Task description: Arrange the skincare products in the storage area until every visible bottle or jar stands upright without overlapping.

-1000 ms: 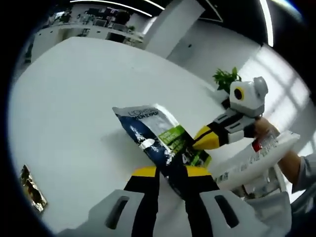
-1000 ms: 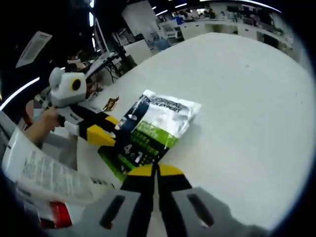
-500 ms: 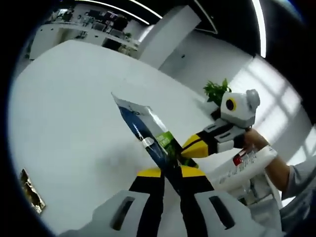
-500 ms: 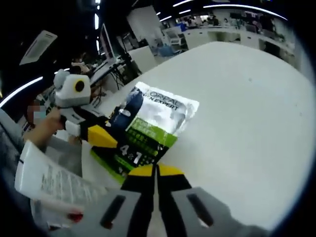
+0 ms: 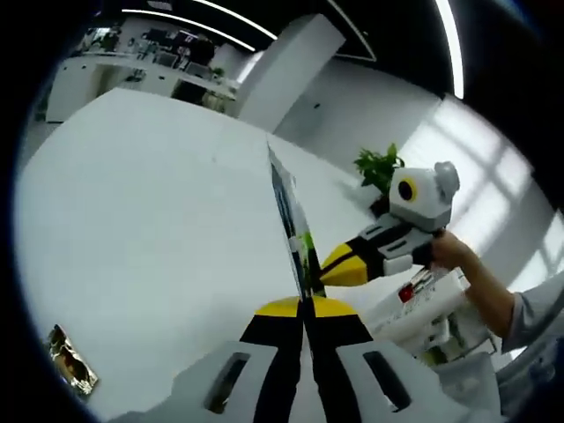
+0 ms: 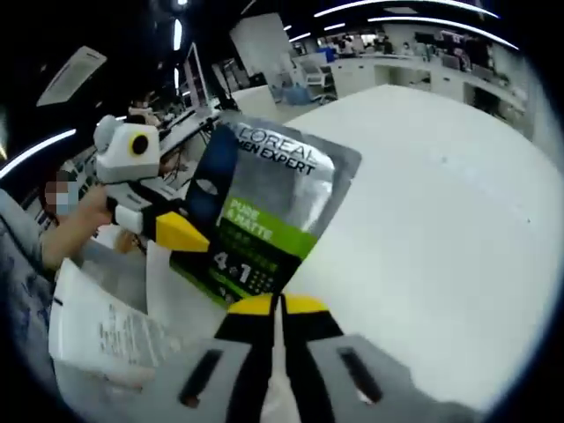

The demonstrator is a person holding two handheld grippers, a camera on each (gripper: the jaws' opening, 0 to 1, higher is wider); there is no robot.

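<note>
Above the table (image 6: 441, 194), upright sachet (image 6: 260, 216)

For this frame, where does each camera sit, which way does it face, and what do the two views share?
Left gripper view: rides the left claw, looking along it at the sachet edge-on over the white table; the right claw and a hand enter from the right.
Right gripper view: rides the right claw, facing the sachet's printed front; the left claw and hand enter from the left.
Shared: sachet, table, both claws.
</note>
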